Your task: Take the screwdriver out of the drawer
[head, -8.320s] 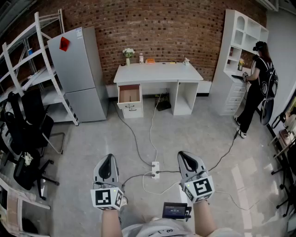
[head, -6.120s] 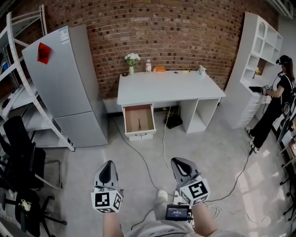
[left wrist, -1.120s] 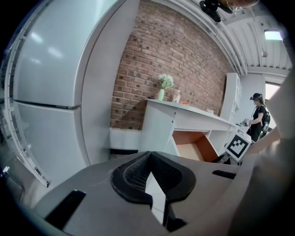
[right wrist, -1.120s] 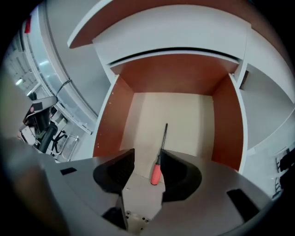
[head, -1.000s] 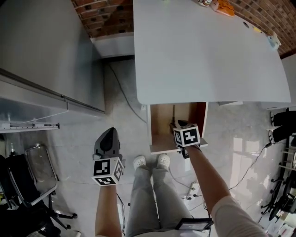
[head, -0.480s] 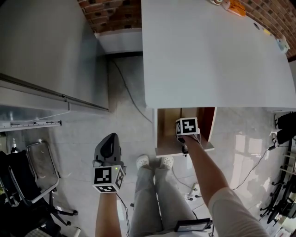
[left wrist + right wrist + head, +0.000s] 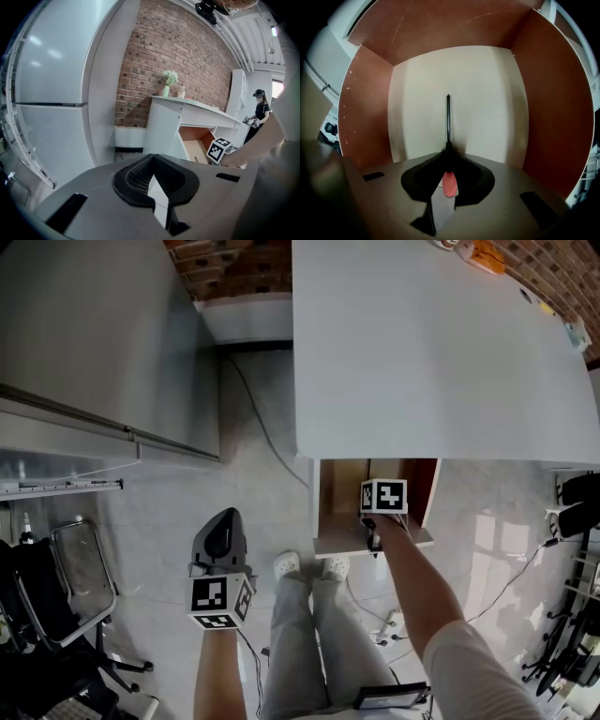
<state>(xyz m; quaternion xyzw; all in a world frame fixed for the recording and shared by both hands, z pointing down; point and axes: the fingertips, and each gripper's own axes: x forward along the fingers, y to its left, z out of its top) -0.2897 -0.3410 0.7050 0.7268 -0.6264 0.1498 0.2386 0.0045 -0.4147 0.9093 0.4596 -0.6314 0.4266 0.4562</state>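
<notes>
Screwdriver (image 7: 448, 119) in drawer (image 7: 335, 499) under desk (image 7: 422, 362)

Most of the handle of the screwdriver (image 7: 448, 119) is hidden between the jaws of the right gripper (image 7: 449, 164), which have just been closing on it; only its red butt and the shaft show. In the head view the desk (image 7: 431, 352) covers the back of the drawer (image 7: 336, 498), and the orange thing (image 7: 483, 254) at the top edge is cut off.

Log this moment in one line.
right gripper: jaws just closed on screwdriver | screwdriver: inside drawer | left gripper: shut, empty
</notes>
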